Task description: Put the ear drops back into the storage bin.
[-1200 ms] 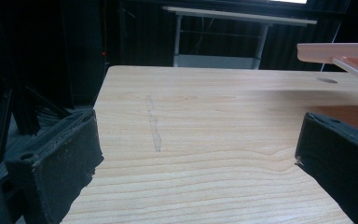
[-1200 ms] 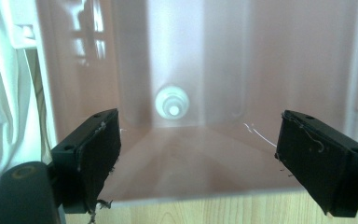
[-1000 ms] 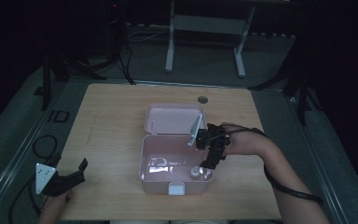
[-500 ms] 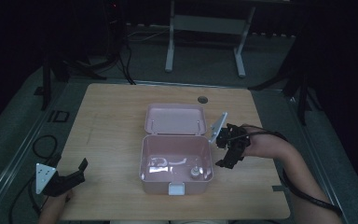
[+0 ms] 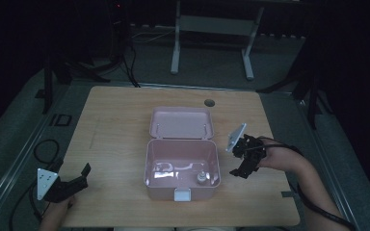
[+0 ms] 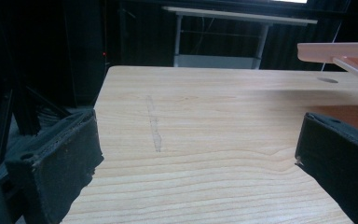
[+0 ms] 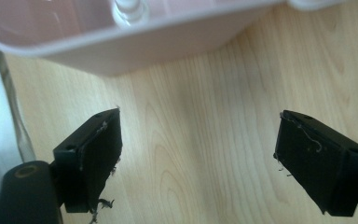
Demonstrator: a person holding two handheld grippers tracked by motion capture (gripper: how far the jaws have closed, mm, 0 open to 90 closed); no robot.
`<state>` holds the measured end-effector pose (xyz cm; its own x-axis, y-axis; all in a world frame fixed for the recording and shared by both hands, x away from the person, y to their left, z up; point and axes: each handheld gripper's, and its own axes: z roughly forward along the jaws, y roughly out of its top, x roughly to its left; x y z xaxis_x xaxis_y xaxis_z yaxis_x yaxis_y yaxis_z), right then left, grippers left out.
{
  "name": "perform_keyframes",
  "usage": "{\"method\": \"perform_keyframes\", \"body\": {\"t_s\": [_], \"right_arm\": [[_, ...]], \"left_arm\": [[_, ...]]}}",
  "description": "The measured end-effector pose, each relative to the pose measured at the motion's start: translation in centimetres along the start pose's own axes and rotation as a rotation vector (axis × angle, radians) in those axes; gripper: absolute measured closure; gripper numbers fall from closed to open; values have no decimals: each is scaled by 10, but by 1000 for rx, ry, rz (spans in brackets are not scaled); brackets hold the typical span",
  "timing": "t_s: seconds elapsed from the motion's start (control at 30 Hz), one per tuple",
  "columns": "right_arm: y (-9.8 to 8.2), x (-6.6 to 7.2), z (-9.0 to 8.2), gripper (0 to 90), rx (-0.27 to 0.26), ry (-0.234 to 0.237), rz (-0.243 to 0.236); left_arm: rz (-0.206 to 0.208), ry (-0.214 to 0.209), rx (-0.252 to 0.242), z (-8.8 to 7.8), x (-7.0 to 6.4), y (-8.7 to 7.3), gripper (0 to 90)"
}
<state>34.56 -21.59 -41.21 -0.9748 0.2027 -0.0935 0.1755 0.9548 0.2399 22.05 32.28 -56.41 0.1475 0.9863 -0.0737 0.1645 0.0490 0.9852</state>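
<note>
A pink plastic box (image 5: 182, 187) stands open in the middle of the wooden table (image 5: 115, 125), its lid (image 5: 181, 122) laid back. Inside near the front right corner stands a small pale bottle-like object (image 5: 201, 177), its top also in the right gripper view (image 7: 129, 9). My right gripper (image 5: 241, 171) hovers open just right of the box, jaws apart over bare wood (image 7: 196, 154), nothing between them. My left gripper (image 5: 74, 180) rests open at the table's front left corner, well away from the box, facing across the tabletop (image 6: 200, 154).
The pink lid's edge (image 6: 338, 51) juts in at the upper right of the left gripper view. A round cable hole (image 5: 209, 102) sits near the table's far edge. A metal stand (image 5: 212, 29) and cables (image 5: 43, 149) lie on the dark floor around.
My right gripper has drawn out of the box, moving right and down to the table beside it. The small object stays inside the box. The left gripper has not moved.
</note>
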Motion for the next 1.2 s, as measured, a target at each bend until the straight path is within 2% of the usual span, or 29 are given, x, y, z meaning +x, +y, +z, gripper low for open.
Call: {"method": "perform_keyframes", "body": {"t_s": [0.03, 0.13, 0.17, 0.23, 0.3, 0.4, 0.43, 0.53, 0.73, 0.77, 0.8, 0.87, 1.0, 1.03, 1.1, 1.2], "right_arm": [[-7, 0, 7, 144, 14, -9, 11], [-14, -1, 14, 144, 7, -10, 18], [-20, 0, 21, 144, -1, -24, 21], [-22, 0, 23, 144, -7, -30, 23], [-31, 0, 33, 144, -20, -47, 43], [-36, 0, 40, 144, -14, -59, 53], [-40, 0, 46, 144, -10, -56, 63], [-49, -1, 56, 144, -49, -35, 101], [-66, -1, 74, 144, -38, -35, 174], [-66, -1, 74, 144, -38, -35, 174], [-73, -2, 78, 144, -68, -39, 212], [-79, -3, 78, 144, -116, -47, 247], [-92, -3, 80, 139, -213, -129, 323], [-92, -3, 80, 139, -213, -129, 323], [-101, -2, 85, 138, -238, -162, 369], [-104, 0, 89, 134, -231, -164, 380]], "left_arm": [[-1, 1, -1, 0, 0, 0, 4], [-2, 1, -1, 0, 0, 0, 4], [0, 1, 0, 0, 0, 0, 4], [1, 1, 0, 0, 0, 0, 4], [-2, 2, -1, 0, 0, 0, 4], [-2, 1, -1, 0, 0, 0, 4], [-2, 1, -2, 0, 0, 0, 4], [-2, 0, -4, 0, 0, 0, 4], [-3, 0, -3, 0, 0, 0, 4], [-3, 0, -3, 0, 0, 0, 4], [-2, 0, -3, 0, 0, 0, 4], [-2, 0, -4, 0, 0, 0, 4], [-2, 1, -4, 0, 0, 0, 4], [-2, 1, -4, 0, 0, 0, 4], [-1, 1, -3, 0, 0, 0, 4], [0, 0, -3, 0, 0, 0, 4]]}}
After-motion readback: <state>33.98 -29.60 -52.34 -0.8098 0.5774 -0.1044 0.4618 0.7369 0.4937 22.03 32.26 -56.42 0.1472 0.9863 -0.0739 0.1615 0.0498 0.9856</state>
